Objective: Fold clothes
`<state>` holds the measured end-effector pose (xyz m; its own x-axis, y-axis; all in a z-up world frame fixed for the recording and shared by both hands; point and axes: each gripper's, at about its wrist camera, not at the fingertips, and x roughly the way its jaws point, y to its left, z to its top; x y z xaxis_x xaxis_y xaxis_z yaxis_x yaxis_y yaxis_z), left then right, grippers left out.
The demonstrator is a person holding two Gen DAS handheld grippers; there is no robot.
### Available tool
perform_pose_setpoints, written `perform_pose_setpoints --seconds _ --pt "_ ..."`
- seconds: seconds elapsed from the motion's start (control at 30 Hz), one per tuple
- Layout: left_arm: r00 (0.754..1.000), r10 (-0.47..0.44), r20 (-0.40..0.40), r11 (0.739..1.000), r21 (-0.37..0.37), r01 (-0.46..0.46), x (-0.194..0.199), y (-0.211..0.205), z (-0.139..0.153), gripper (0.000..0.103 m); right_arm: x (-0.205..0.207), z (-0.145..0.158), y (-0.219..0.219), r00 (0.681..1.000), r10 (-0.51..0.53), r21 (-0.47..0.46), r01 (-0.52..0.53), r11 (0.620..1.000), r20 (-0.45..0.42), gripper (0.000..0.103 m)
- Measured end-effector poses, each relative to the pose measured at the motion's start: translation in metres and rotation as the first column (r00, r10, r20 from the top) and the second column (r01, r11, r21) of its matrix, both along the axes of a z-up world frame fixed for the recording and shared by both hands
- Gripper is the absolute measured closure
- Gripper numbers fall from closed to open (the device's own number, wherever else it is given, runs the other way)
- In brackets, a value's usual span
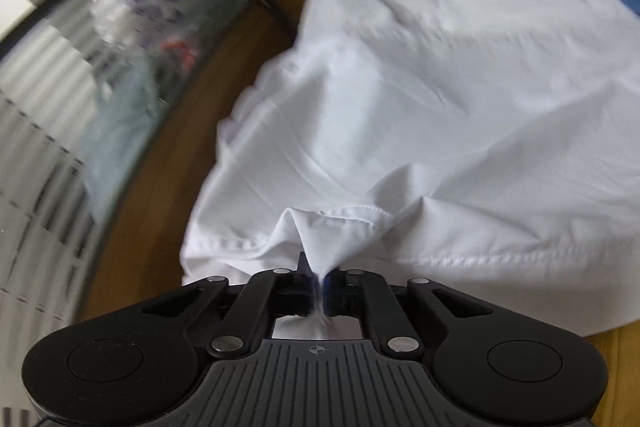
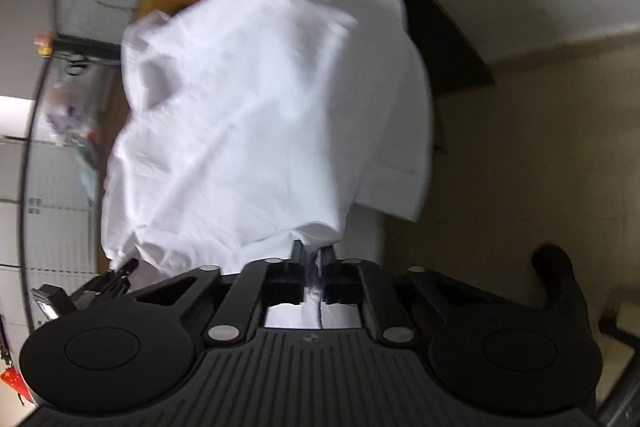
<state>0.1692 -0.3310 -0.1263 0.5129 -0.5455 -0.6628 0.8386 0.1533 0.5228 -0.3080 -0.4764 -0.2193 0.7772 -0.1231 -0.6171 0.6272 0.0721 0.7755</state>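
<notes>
A white garment (image 1: 420, 99) lies spread and wrinkled over a wooden table (image 1: 168, 163). My left gripper (image 1: 319, 279) is shut on a pinch of its hemmed edge, with cloth pulled up between the fingers. In the right wrist view the same white garment (image 2: 272, 95) hangs stretched away from my right gripper (image 2: 314, 259), which is shut on another part of its edge. A sleeve-like flap (image 2: 404, 187) droops at the right side. The left gripper (image 2: 120, 273) shows at the lower left of the right wrist view, holding the cloth's far corner.
A glass partition with a dark frame (image 1: 120, 39) runs along the table's left side, with blurred items behind it. The table edge (image 2: 440, 27) drops to a pale floor (image 2: 520, 167). A dark object (image 2: 560, 279) sits at the right.
</notes>
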Motion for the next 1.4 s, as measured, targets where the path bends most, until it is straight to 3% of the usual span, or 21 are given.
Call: perform_pose_setpoints --seconds 0.1,0.23,0.3,0.4,0.5,0.67,0.83,0.97,1.1,1.13,1.17,1.23,1.4 --pt "1.000 0.010 0.007 0.996 -0.085 -0.010 0.005 0.004 0.036 0.097 0.000 0.051 0.005 0.997 0.044 -0.151 -0.034 0.988 0.069 0.099" --pt "1.000 0.017 -0.007 0.983 -0.180 -0.018 0.016 0.025 0.095 0.097 0.000 0.120 0.013 0.982 0.118 -0.350 -0.060 0.935 0.148 0.099" --pt "1.000 0.016 -0.001 0.988 -0.151 -0.015 0.020 0.042 0.108 0.097 0.002 0.152 0.021 0.970 0.184 -0.448 -0.096 0.889 0.158 0.100" --pt "0.999 0.007 0.036 0.999 -0.051 -0.005 0.019 0.068 0.104 0.097 0.017 0.173 0.055 0.932 0.359 -0.534 -0.282 0.797 0.044 0.100" --pt "0.995 -0.002 0.096 0.997 0.079 -0.005 0.014 0.094 0.075 0.097 0.033 0.161 0.092 0.861 0.505 -0.527 -0.459 0.715 -0.064 0.100" --pt "0.985 -0.023 0.173 0.975 0.223 -0.016 0.009 0.123 0.019 0.095 0.057 0.101 0.130 0.762 0.631 -0.384 -0.631 0.674 -0.145 0.100" --pt "0.981 -0.029 0.192 0.959 0.284 -0.027 0.009 0.132 -0.020 0.092 0.074 0.054 0.150 0.692 0.689 -0.303 -0.718 0.626 -0.217 0.099" --pt "0.984 0.014 0.177 0.957 0.284 -0.065 0.013 0.128 -0.034 0.085 0.083 0.037 0.160 0.661 0.707 -0.268 -0.750 0.605 -0.253 0.094" --pt "0.993 0.079 0.088 0.967 0.235 -0.098 0.017 0.128 -0.021 0.078 0.076 0.031 0.174 0.648 0.711 -0.227 -0.761 0.607 -0.272 0.085" --pt "0.994 0.097 0.044 0.973 0.206 -0.104 0.018 0.128 -0.012 0.070 0.071 0.034 0.175 0.654 0.705 -0.226 -0.756 0.614 -0.273 0.084" --pt "0.993 0.114 -0.011 0.980 0.167 -0.111 0.020 0.133 -0.002 0.061 0.063 0.038 0.175 0.670 0.690 -0.234 -0.742 0.628 -0.275 0.083" --pt "0.984 0.139 -0.109 0.987 0.098 -0.129 0.021 0.144 0.016 0.053 0.046 0.045 0.170 0.708 0.645 -0.256 -0.706 0.661 -0.288 0.081" --pt "0.940 0.213 -0.267 0.974 -0.020 -0.226 0.013 0.161 0.056 0.048 0.009 0.046 0.136 0.836 0.467 -0.277 -0.540 0.795 -0.288 0.077"
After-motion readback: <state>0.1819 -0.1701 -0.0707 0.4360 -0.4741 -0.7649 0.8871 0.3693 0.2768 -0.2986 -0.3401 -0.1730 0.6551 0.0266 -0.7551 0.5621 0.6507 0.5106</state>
